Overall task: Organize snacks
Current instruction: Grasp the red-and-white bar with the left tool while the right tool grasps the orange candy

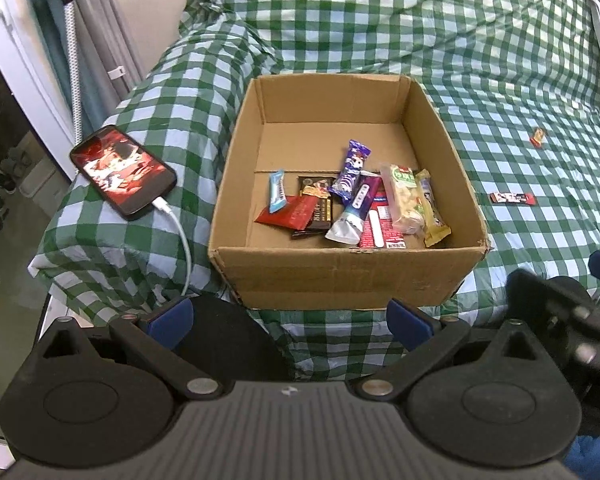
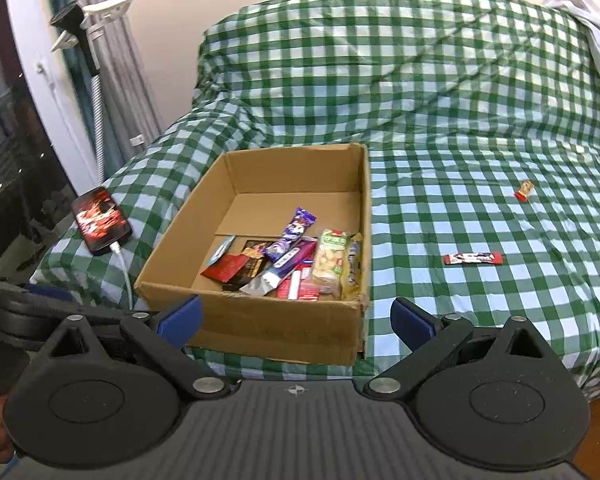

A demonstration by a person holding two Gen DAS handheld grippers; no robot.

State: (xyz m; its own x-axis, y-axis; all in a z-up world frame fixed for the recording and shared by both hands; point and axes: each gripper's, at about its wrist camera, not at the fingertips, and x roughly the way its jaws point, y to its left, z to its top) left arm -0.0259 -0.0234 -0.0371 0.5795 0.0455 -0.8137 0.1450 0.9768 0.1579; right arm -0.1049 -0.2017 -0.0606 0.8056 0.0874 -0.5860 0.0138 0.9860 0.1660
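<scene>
An open cardboard box (image 1: 340, 276) (image 2: 268, 330) sits on a bed with a green checked cover, with several wrapped snacks (image 1: 364, 204) (image 2: 300, 264) piled in its near right part. To the right of the box, a dark snack bar (image 1: 513, 199) (image 2: 473, 258) and a small red candy (image 1: 538, 136) (image 2: 525, 191) lie loose on the cover. My left gripper (image 1: 290, 322) is open and empty, just short of the box's near wall. My right gripper (image 2: 296, 322) is open and empty too, over the box's near right corner.
A phone (image 1: 122, 176) (image 2: 100, 220) with a lit screen lies left of the box, on a white charging cable (image 1: 184, 240). Curtains and a window frame stand at the far left. White fabric (image 2: 596, 40) lies at the bed's far right. In the left wrist view the right gripper's body (image 1: 560, 312) is at the right edge.
</scene>
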